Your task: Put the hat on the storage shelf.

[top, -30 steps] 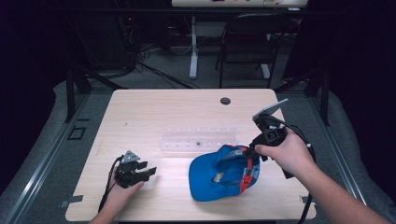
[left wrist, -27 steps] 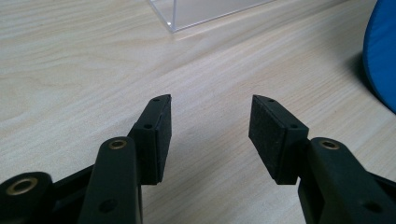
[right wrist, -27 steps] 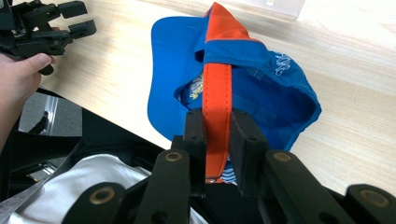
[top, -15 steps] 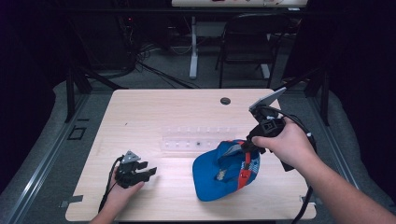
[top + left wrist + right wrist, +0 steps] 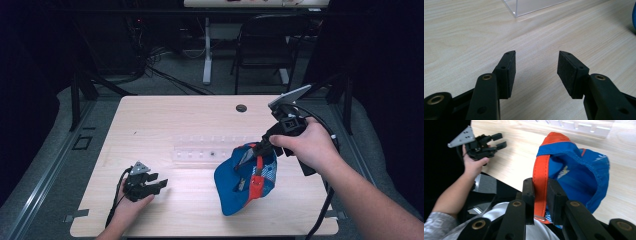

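A blue cap [image 5: 242,180] with an orange back strap [image 5: 539,177] hangs lifted off the table, its inside facing the high view. My right gripper [image 5: 257,149] is shut on that orange strap [image 5: 258,172], and in the right gripper view [image 5: 539,192] the strap runs between both pads. My left gripper [image 5: 157,185] rests low on the wooden table [image 5: 165,125] at the front left, open with nothing between its pads [image 5: 510,68]. It is far from the cap. The right gripper view also catches the left gripper [image 5: 497,141] in a hand.
A clear plastic rack [image 5: 202,150] lies across the middle of the table, and its corner [image 5: 529,7] is ahead of my left gripper. A small dark round hole [image 5: 241,108] sits near the far edge. A chair [image 5: 260,45] and cables stand beyond the table.
My right gripper has risen and tilted, raising the cap by its strap from lying flat to hanging upright. The left gripper has stayed put.
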Motion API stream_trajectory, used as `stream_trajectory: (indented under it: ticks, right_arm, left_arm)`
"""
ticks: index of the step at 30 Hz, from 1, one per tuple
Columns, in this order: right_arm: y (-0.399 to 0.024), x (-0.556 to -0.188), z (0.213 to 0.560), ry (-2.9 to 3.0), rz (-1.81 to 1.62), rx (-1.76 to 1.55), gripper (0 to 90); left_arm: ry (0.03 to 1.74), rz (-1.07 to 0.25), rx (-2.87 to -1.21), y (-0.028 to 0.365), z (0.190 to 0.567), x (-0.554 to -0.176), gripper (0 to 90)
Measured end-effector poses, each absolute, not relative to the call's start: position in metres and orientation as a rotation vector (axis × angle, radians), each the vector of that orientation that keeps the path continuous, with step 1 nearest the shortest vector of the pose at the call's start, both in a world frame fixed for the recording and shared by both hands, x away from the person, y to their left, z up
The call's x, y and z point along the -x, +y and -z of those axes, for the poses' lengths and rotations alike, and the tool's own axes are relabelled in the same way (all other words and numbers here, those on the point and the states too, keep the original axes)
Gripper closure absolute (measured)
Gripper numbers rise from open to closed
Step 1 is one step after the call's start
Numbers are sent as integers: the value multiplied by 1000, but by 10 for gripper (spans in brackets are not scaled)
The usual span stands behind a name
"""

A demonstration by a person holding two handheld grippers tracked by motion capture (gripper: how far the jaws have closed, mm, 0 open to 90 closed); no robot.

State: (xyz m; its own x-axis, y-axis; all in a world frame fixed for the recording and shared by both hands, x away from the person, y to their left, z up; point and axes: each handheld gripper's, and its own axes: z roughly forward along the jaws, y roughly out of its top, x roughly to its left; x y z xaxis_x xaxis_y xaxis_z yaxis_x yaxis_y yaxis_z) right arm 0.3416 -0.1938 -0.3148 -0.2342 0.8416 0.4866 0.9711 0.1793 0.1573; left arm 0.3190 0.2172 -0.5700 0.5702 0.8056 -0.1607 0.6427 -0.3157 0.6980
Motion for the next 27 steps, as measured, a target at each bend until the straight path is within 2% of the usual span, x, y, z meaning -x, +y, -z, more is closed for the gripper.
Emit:
stream_trajectory:
  ticks: [27]
  right_arm:
    - [-213,-356,312,-1868,839,1673,782]
  left_arm:
    - [1138,-269,-2051,216,569,-318,484]
